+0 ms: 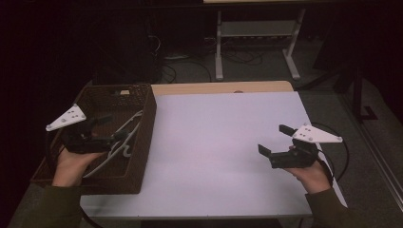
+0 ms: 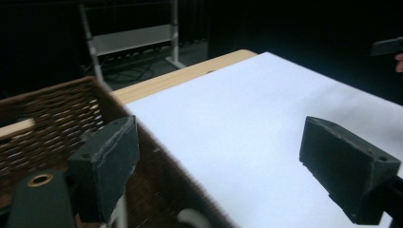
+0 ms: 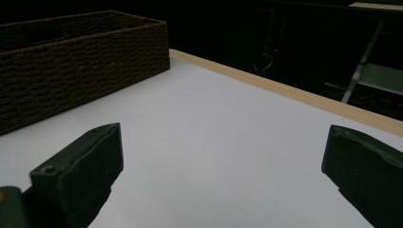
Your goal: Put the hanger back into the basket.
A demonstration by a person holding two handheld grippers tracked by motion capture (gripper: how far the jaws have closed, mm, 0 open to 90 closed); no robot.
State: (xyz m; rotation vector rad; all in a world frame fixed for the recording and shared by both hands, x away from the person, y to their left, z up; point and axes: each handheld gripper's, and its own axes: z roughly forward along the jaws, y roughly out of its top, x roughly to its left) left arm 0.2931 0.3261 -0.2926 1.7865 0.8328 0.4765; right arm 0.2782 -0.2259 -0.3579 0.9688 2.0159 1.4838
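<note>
A brown wicker basket stands at the table's left edge with white hangers lying in it. My left gripper hovers over the basket's right half, jaws apart and nothing between them. In the left gripper view its jaws straddle the basket rim and the white tabletop, with a bit of white hanger below. My right gripper is held over the right side of the table, open and empty. Its own view shows wide jaws above bare white surface, the basket far off.
The table's white top stretches between the two grippers, with a wooden strip along its far edge. Beyond the table stands a metal-legged stand with cables on the dark floor. The table's right edge lies close to my right hand.
</note>
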